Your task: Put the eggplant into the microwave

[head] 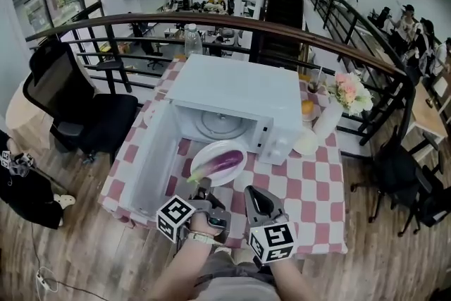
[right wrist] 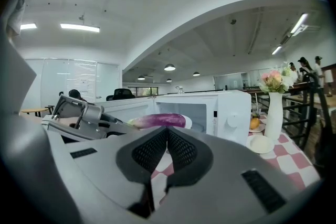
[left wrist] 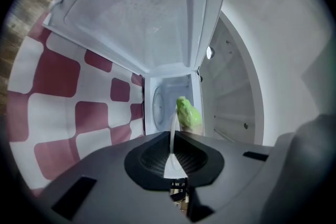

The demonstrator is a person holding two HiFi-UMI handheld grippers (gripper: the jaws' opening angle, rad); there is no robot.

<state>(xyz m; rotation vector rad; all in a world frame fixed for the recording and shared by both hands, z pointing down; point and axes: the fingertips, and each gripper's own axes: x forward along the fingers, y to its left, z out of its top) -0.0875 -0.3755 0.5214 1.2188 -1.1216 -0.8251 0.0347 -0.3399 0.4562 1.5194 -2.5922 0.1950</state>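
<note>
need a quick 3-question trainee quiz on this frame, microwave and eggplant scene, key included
1. True or false: the microwave door is shut.
2. What sits clamped in the left gripper jaws? A) the rim of the plate B) the green stem C) nothing
3. Fill in: the eggplant lies on the ___.
Key: 1 false, the door stands open. 2 A. 3 plate.
</note>
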